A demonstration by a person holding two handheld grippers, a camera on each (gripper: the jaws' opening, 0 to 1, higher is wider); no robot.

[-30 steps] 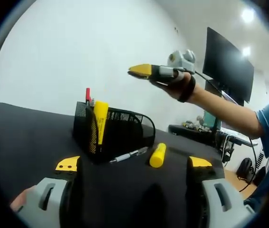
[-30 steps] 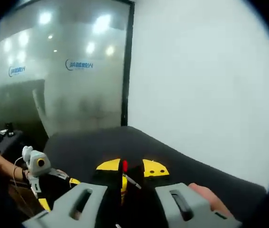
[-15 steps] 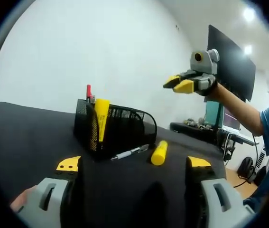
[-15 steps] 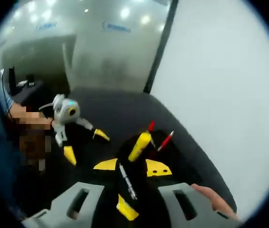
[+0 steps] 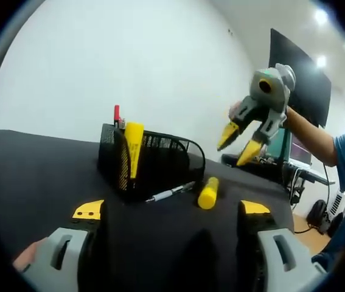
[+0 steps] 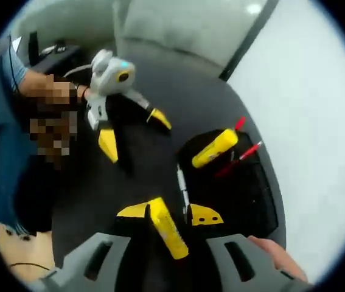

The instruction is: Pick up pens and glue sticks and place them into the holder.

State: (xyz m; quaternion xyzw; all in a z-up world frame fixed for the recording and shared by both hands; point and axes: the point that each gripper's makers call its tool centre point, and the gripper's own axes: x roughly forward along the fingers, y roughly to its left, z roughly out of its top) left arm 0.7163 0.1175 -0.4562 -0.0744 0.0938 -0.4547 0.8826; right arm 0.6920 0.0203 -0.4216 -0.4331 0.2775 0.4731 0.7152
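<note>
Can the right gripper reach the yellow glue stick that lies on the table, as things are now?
Probably yes. The right gripper hangs open above the glue stick, with nothing between them. The pen and the mesh holder lie to one side, and the left gripper is held well back.

Black mesh holder [image 5: 154, 167] at frame centre, yellow glue stick [image 5: 133, 146] and what looks like a red pen [image 5: 116, 115] inside. On the black table [image 5: 32, 176], a pen [image 5: 170, 194] and glue stick [image 5: 208, 193] lie right of it. Right gripper [image 5: 240, 143] hovers upper right, jaws apart.
</note>
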